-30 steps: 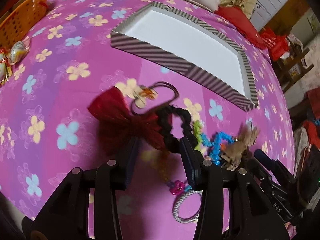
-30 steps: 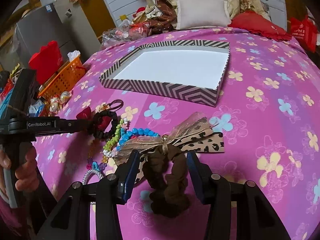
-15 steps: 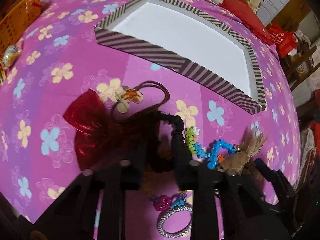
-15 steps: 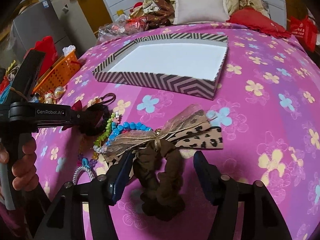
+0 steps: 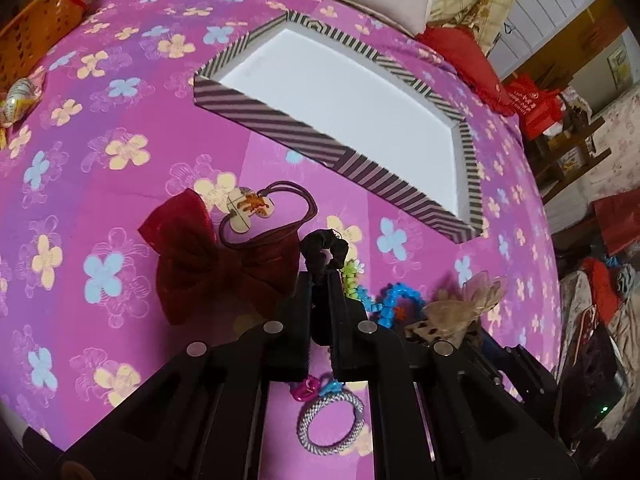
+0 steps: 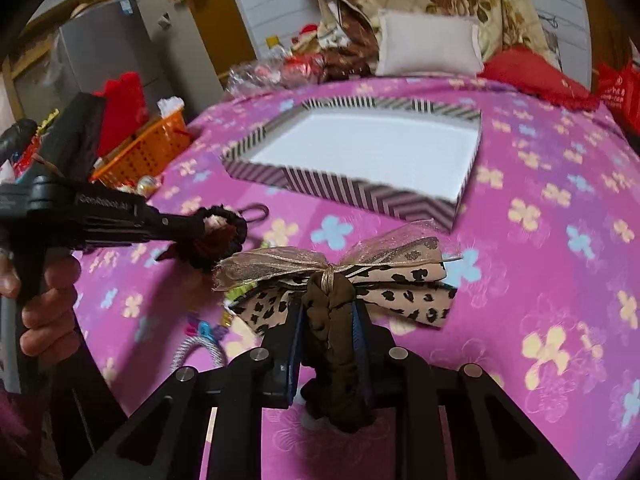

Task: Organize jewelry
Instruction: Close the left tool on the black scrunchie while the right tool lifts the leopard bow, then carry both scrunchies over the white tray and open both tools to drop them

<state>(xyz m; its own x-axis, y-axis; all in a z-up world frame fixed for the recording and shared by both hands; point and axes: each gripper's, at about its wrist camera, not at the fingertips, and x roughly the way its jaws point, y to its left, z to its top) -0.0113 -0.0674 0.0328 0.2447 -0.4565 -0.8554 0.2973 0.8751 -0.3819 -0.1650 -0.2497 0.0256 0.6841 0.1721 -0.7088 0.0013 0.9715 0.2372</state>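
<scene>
Far left in the left wrist view, an orange basket point(image 5: 38, 40) sits at the edge of the pink flowered bedspread point(image 5: 100, 128). Moving in, a red bow point(image 5: 208, 256) lies flat on the cloth, its right lobe just beside the left gripper point(image 5: 323, 280). Touching the bow's upper edge is a brown cord hair tie with a flower charm point(image 5: 250, 210).

Centre now: the left gripper is clamped tight on the black scrunchie point(image 5: 326, 250), fingers pressed together with the fabric loop sticking out past the tips. From the right wrist view the same scrunchie point(image 6: 218, 236) hangs at that gripper's nose point(image 6: 192, 226), raised off the bedspread; whether it brushes the red bow beneath I cannot tell. Below the fingers lies a silver braided ring point(image 5: 330, 420) with pink and blue charms at its top.

Right of the left gripper, green and blue bead bracelets point(image 5: 384, 300) lie on the cloth. Next comes the leopard-print bow scrunchie point(image 6: 344, 280); the right gripper point(image 6: 328, 312) is squeezed shut on its brown band, the bow fanning out just ahead of the fingertips, the band's loop bunched back between the fingers.

Beyond everything, well apart from both grippers, the striped box point(image 6: 336, 188) sits open with a white floor; the left wrist view shows it too point(image 5: 288, 126).
</scene>
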